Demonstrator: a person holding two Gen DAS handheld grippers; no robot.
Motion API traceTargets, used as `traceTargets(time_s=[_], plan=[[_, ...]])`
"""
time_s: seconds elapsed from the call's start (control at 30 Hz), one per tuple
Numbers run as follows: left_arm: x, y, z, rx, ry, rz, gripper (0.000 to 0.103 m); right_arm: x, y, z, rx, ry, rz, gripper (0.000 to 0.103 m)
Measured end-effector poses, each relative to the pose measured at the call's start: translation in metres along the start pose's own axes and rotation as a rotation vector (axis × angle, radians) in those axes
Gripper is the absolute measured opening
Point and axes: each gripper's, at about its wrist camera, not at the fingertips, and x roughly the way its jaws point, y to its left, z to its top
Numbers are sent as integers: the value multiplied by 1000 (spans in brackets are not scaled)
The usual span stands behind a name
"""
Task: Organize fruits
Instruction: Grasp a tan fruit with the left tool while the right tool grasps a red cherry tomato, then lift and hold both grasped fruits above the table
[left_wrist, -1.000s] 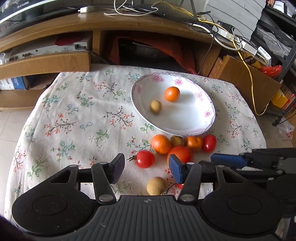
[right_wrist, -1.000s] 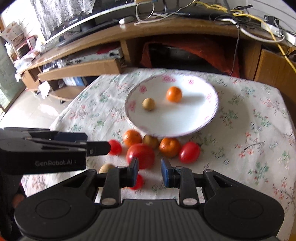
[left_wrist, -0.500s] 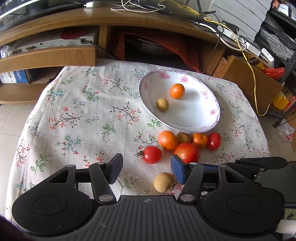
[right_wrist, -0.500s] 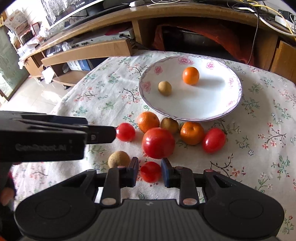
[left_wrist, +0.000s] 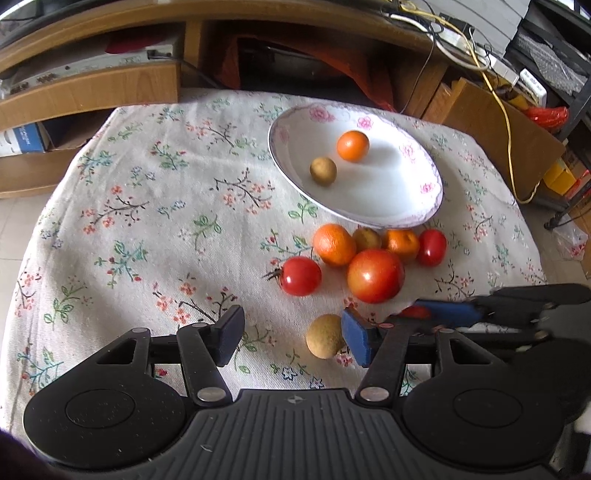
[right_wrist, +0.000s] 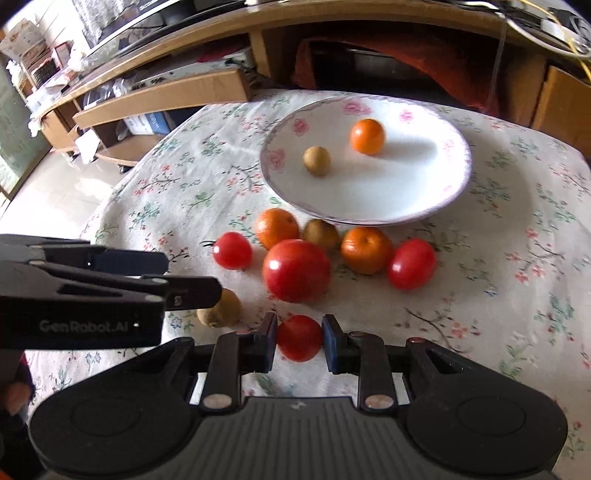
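Observation:
A white flowered plate holds an orange and a brown longan. In front of it lie a big tomato, oranges, small tomatoes and a longan. My right gripper has its jaws around a small red tomato, with slight gaps at both pads. My left gripper is open, with a loose longan just inside its right finger.
The flowered tablecloth covers a small table with edges falling off left and right. A wooden TV bench with cables stands behind. The other gripper's arm reaches in from the left in the right wrist view.
My right gripper has moved forward and down until the small tomato sits between its jaws. My left gripper drew closer to the fruit cluster and the loose longan.

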Motion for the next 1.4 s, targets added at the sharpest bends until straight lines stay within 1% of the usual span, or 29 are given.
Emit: traceTargets(time_s=[0.13,0.3,0.37,0.57,0.7,0.87,0.93,1.0,1.17,1.3,1.4], plan=[[3,-7,-2,18,6,-11,60,-11,-15,-3,32,-14,-31,27],[12,-19,-6,45,23,-21,60,-16,-31,-6,72,-21,-46,27],[17,-22,-8,49,30,-14,61,-17,-32,-7,76,-21,-49,27],[18,-25,-9,56,19,-10,56,-16,-33,-7,79,-19,-47,27],[17,-31,-13,78,19,-20,50,-14,-35,-8,83,-15,-52,27],[17,-37,-18,103,3,3,45,-12,-36,-9,84,-6,-58,27],[17,-36,-18,105,-5,8,39,-12,-36,-9,83,-6,-56,27],[17,-35,-18,101,-12,15,35,-11,-36,-9,80,-5,-56,27],[16,-40,-21,133,-20,36,34,-11,-35,-10,74,-3,-60,27],[14,-42,-24,135,-20,24,34,-12,-35,-11,68,-5,-61,27],[13,-47,-28,158,-26,29,34,-14,-32,-12,41,-9,-72,27]])
